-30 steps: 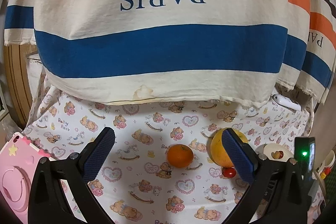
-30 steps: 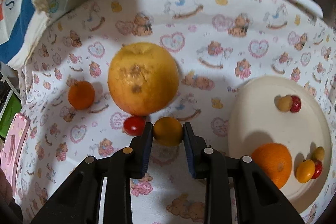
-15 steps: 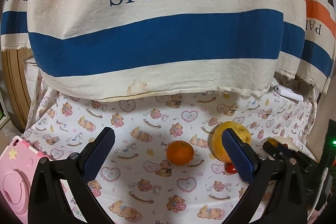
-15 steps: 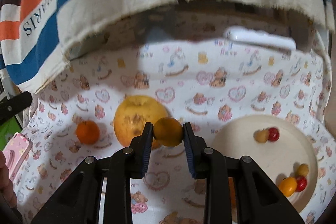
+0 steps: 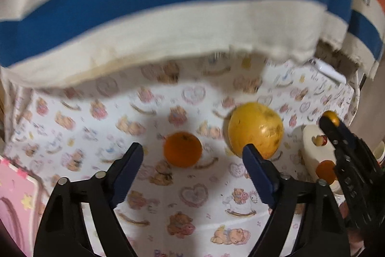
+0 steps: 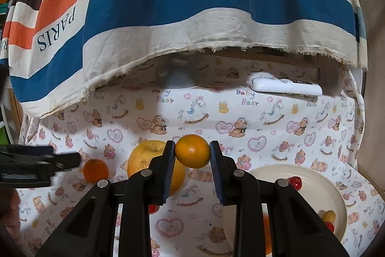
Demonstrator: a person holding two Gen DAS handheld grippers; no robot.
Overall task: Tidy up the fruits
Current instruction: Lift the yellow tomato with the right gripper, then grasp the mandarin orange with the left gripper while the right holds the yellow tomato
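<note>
My right gripper [image 6: 192, 145] is shut on a small orange fruit [image 6: 192, 151], held in the air above the printed cloth. To its right lies a cream plate [image 6: 276, 168] with cherry tomatoes [image 6: 295, 182] and an orange [image 5: 326, 170]. A large yellow fruit [image 6: 144, 155] rests on the cloth behind the right gripper's left finger. A second small orange [image 5: 182, 152] lies on the cloth to the left. My left gripper [image 5: 192, 148] hovers just in front of it with its jaws closing. Its pads do not touch the orange.
A striped cloth with "PARIS" lettering [image 6: 168, 4] hangs over the back of the table. A white remote [image 6: 286, 87] lies at the back right. A pink toy [image 5: 14, 204] sits at the left edge. One red tomato [image 6: 152, 208] lies on the cloth.
The right gripper lifted the small orange fruit off the cloth and tilted upward. The left gripper moved down toward the orange on the cloth, and its jaws narrowed.
</note>
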